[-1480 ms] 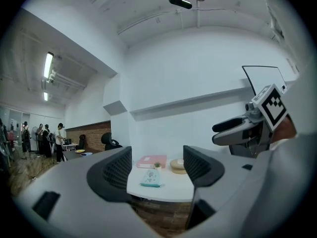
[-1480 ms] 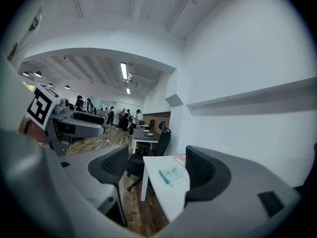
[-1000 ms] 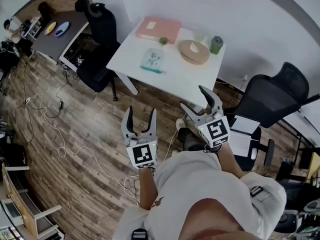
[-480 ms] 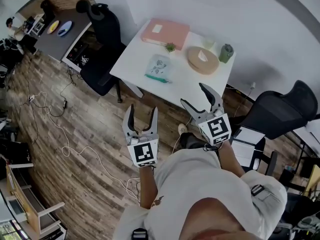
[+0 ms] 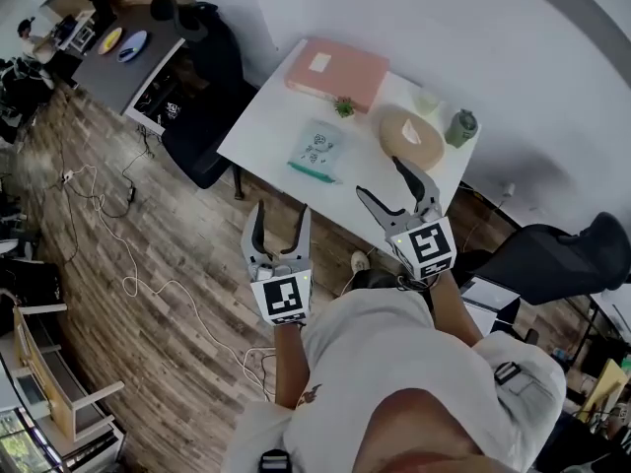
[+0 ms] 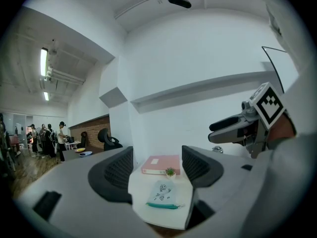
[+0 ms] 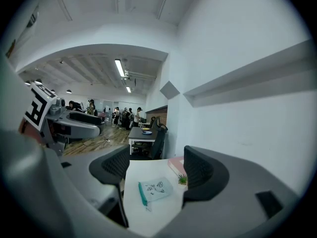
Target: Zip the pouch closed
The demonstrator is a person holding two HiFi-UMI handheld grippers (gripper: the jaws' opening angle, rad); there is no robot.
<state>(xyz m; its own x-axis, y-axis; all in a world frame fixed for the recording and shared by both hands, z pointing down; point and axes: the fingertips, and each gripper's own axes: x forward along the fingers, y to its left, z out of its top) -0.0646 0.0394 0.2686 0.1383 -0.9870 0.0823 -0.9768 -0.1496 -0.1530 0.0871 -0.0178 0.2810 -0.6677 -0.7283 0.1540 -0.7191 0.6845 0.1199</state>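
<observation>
Left gripper and right gripper hang released short of the bench, whose pouch looks soft and light, best pinched beside its teal zipper edge.

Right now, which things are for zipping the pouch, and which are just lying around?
For the job:
pouch
left gripper, open and empty
right gripper, open and empty

Just lying about:
pink box
little plant
round tan tray
green jar
</observation>
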